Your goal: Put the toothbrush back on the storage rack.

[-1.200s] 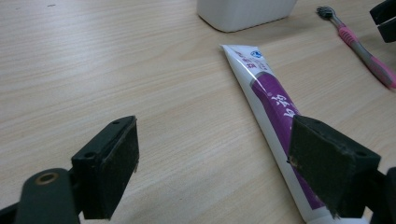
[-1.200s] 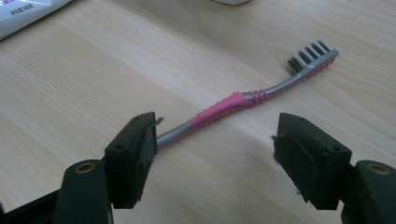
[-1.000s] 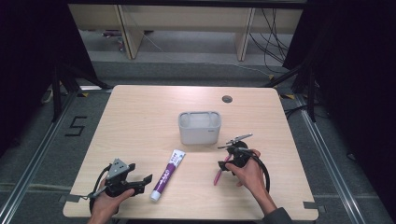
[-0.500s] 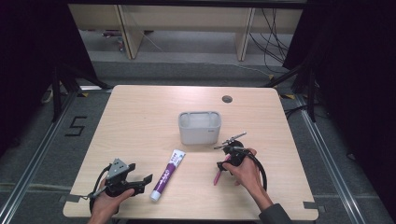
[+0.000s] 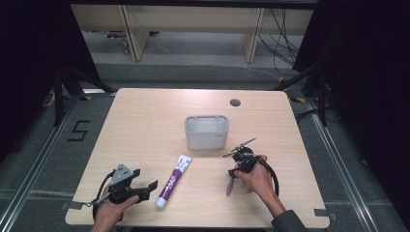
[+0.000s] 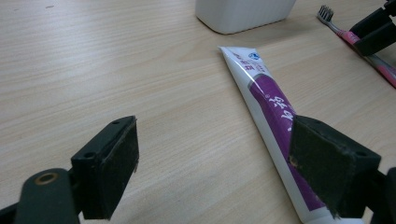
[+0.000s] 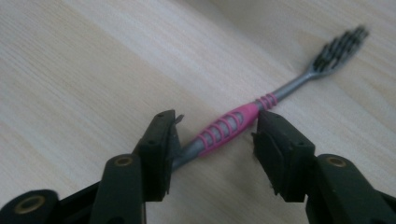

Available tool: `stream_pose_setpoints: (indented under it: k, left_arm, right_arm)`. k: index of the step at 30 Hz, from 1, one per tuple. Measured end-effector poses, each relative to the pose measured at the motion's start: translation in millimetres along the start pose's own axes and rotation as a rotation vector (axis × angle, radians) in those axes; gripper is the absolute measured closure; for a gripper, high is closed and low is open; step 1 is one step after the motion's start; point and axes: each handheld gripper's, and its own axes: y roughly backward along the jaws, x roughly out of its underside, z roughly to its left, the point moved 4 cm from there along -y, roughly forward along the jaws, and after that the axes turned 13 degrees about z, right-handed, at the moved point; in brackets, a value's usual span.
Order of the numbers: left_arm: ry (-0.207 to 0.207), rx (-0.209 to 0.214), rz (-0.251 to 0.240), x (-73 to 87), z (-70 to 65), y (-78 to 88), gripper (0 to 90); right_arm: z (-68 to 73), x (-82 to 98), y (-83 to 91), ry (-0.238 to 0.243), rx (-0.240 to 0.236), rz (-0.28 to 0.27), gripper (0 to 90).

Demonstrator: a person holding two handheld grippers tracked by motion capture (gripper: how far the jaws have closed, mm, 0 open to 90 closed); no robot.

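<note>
Right gripper (image 7: pixel 212 140), lower centre of its own view: jaws have just been closing, straddling the toothbrush (image 7: pixel 229 127) on the table (image 7: pixel 70 70), not yet pressing. Centre on the pink grip before clamping. Left gripper (image 6: pixel 215 163) gapes beside the toothpaste tube (image 6: pixel 271 100).

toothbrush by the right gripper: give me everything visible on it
The toothbrush lies flat on the wooden table, right of the toothpaste tube and in front of the white container. Its grey plastic handle carries a pink ribbed grip; the dark bristle head points away from the person. The right gripper straddles the grip; its jaws have just been closing, the pads not yet pressing it.
</note>
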Motion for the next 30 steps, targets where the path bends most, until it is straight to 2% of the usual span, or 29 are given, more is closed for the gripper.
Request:
stream_pose_setpoints:
  k: [2,3,5,6,9,11,12,13,14,15,16,18,19,20,21,23,25,27,30]
  left_arm:
    - [-0.004,-0.001,0.004,0.2,0.3,0.2,16.0]
    - [-0.006,-0.003,0.007,0.4,0.8,0.4,16.1]
    - [-0.005,-0.003,0.008,0.5,1.0,0.3,16.0]
    - [0.002,0.0,0.001,0.2,0.1,-0.2,16.0]
    - [-0.005,-0.002,0.006,0.4,0.2,0.2,16.0]
    - [-0.005,-0.003,0.009,0.5,0.1,0.3,16.0]
    - [-0.004,0.0,0.007,0.5,0.2,0.0,16.0]
    - [-0.004,0.001,0.006,0.5,0.2,0.0,16.0]
    - [-0.004,0.002,0.008,0.4,0.3,0.2,16.0]
    - [-0.002,0.003,0.002,0.1,0.1,0.0,16.0]
    - [0.0,0.004,-0.002,-0.1,0.0,0.0,16.0]
    - [-0.002,0.0,0.003,0.1,0.0,0.5,16.0]
    - [0.0,0.003,0.0,0.0,-0.2,0.1,16.0]
    - [-0.008,0.003,0.005,0.2,0.3,0.5,16.0]
    - [-0.006,0.004,0.005,0.2,0.0,0.4,16.0]
    - [-0.002,0.006,0.001,0.0,-0.5,0.0,16.0]
    - [-0.006,0.004,0.004,0.2,-0.3,0.4,16.0]
    - [-0.004,0.004,0.003,0.1,-0.4,0.1,16.0]
    - [-0.004,0.005,0.002,0.0,-0.3,0.1,16.0]
  right_arm:
    - [-1.8,2.1,-0.9,-0.009,-0.006,0.026,53.2]
    - [-2.4,2.6,-0.6,0.01,-0.018,0.021,55.4]
    - [-3.1,4.1,1.1,0.008,-0.02,0.039,58.1]
    - [-4.7,3.9,1.1,0.027,-0.019,0.042,59.8]
    - [-4.7,4.2,2.1,0.027,-0.02,0.072,64.0]
    - [-6.5,3.6,2.7,0.057,-0.006,0.091,67.5]
    - [-7.2,2.9,2.9,0.078,-0.015,0.097,69.4]
    - [-5.7,2.9,3.2,0.08,-0.032,0.112,71.5]
    - [-7.1,2.3,2.9,0.101,-0.027,0.118,72.0]
    - [-6.3,2.8,3.7,0.081,-0.02,0.135,72.5]
    - [-7.5,2.3,3.3,0.097,-0.018,0.144,73.7]
    - [-7.1,2.0,3.3,0.097,-0.026,0.163,75.5]
    - [-7.0,1.6,4.0,0.089,-0.012,0.179,76.5]
    - [-7.2,1.3,3.6,0.098,-0.012,0.174,77.8]
    - [-8.5,0.8,3.9,0.131,-0.013,0.169,78.7]
    - [-9.2,0.3,4.3,0.142,-0.005,0.186,79.2]
    - [-7.8,0.4,5.0,0.12,0.008,0.216,80.0]
    - [-8.7,-1.0,4.4,0.162,0.015,0.214,82.3]
    - [-8.4,-1.6,4.4,0.168,0.027,0.226,82.9]
